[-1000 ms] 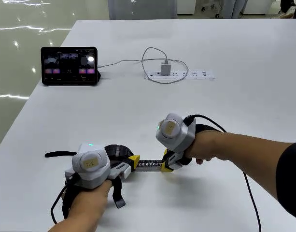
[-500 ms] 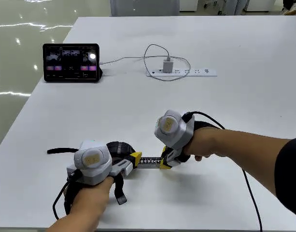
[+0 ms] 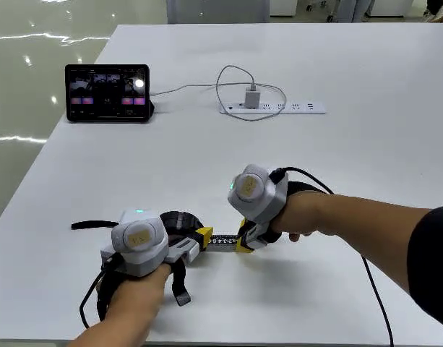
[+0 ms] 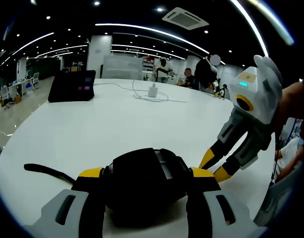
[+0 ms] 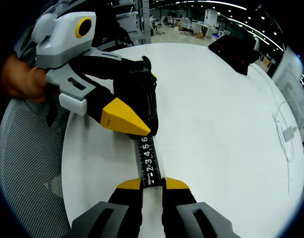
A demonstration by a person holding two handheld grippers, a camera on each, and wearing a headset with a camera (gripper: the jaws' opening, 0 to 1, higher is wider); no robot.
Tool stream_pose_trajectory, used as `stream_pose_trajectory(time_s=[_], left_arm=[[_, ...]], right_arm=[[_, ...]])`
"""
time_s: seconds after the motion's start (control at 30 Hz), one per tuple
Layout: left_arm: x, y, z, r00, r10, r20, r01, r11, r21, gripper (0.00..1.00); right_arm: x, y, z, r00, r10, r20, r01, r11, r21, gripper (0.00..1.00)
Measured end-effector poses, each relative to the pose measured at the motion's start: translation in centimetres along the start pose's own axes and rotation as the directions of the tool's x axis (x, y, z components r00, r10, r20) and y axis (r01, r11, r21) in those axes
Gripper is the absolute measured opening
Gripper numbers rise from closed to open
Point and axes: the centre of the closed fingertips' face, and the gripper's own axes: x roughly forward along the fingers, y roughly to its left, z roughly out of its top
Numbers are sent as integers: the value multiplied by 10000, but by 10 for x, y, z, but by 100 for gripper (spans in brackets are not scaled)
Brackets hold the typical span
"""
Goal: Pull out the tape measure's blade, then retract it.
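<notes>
The black tape measure case point(image 4: 146, 179) sits clamped between the yellow-tipped jaws of my left gripper point(image 4: 147, 173), low on the white table; in the head view the case point(image 3: 179, 223) lies at the lower left with the left gripper point(image 3: 196, 241) around it. A short stretch of numbered blade point(image 5: 146, 159) runs out of the case point(image 5: 142, 101) to my right gripper point(image 5: 152, 184), which is shut on the blade's end. From above, the blade point(image 3: 221, 240) bridges the small gap between the two grippers, with the right gripper point(image 3: 241, 244) just right of it.
A dark tablet point(image 3: 108, 92) stands at the far left of the table point(image 3: 351, 152). A white power strip point(image 3: 275, 108) with a charger and looped cable lies further back. A black strap point(image 3: 91, 225) lies left of the case. A cable trails from the right gripper.
The right gripper has slid left toward the case, so the exposed blade is shorter than a second ago. The left gripper and case have stayed put.
</notes>
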Motion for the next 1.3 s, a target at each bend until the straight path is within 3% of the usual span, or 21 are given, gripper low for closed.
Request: stream_pose_trajectory(time_s=[1.3], left_arm=[[0, 1, 0, 10000, -12, -11, 12, 10000, -34, 62]], right_arm=[[11, 1, 19, 9997, 41, 236, -37, 9999, -158, 10]])
